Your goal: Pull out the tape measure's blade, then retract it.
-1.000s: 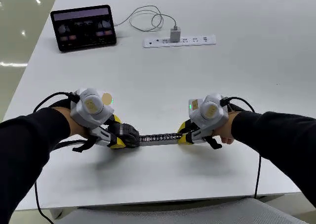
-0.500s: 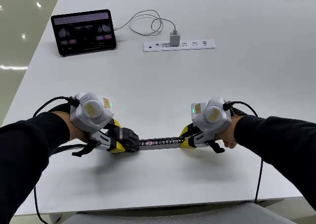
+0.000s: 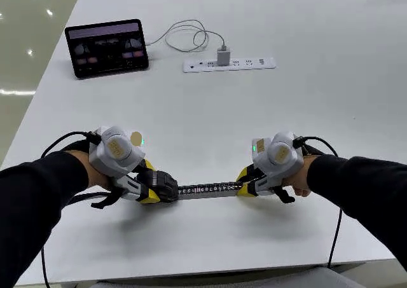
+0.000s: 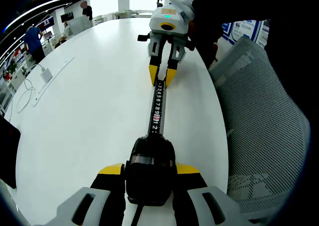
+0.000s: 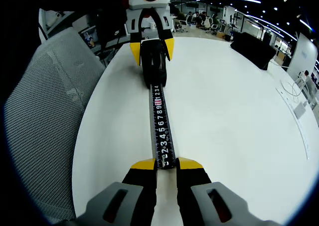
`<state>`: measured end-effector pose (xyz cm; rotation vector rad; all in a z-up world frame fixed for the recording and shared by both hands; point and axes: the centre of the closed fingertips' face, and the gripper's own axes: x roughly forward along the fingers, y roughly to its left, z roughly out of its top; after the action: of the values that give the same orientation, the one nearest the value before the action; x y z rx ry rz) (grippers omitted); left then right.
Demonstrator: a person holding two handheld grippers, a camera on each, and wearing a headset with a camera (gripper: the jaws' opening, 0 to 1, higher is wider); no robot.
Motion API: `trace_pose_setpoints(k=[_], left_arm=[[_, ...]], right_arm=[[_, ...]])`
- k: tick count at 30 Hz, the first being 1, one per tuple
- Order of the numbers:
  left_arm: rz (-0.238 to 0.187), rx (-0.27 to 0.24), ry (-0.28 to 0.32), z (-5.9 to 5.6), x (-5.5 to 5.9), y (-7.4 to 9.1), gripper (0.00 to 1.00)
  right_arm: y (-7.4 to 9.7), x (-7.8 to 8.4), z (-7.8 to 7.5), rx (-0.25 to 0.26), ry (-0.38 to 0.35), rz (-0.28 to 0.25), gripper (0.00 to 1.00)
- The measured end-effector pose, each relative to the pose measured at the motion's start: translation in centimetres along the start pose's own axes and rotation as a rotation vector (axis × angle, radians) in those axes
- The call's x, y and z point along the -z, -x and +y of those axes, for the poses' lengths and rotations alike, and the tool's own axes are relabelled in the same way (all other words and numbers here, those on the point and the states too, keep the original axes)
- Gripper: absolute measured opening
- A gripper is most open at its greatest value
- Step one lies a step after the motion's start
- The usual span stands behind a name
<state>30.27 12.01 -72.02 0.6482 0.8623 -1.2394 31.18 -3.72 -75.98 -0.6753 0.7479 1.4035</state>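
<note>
Low and left of middle in the head view, near the front edge of the white table (image 3: 254,110): black tape measure (image 3: 164,185), squeezed tight between the jaws of the left gripper (image 4: 149,168). Pulled out to the right from it: blade (image 3: 206,189), numbers facing up. Tip of the blade pinched between the closed jaws of the right gripper (image 5: 167,163), low and right of middle. Far back at the upper left: tablet (image 3: 107,46) and power strip (image 3: 229,63).
</note>
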Motion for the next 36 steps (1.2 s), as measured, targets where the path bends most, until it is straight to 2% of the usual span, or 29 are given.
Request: trace_pose_setpoints(k=[14,36], left_arm=[[0.004,0.005,0.001,0.2,0.1,-0.1,0.32],[0.000,-0.002,0.008,-0.2,-0.2,0.0,0.32]], right_arm=[[0.7,0.9,-0.2,0.008,-0.004,0.009,0.09],[1.2,1.6,-0.2,0.012,-0.018,0.014,0.09]])
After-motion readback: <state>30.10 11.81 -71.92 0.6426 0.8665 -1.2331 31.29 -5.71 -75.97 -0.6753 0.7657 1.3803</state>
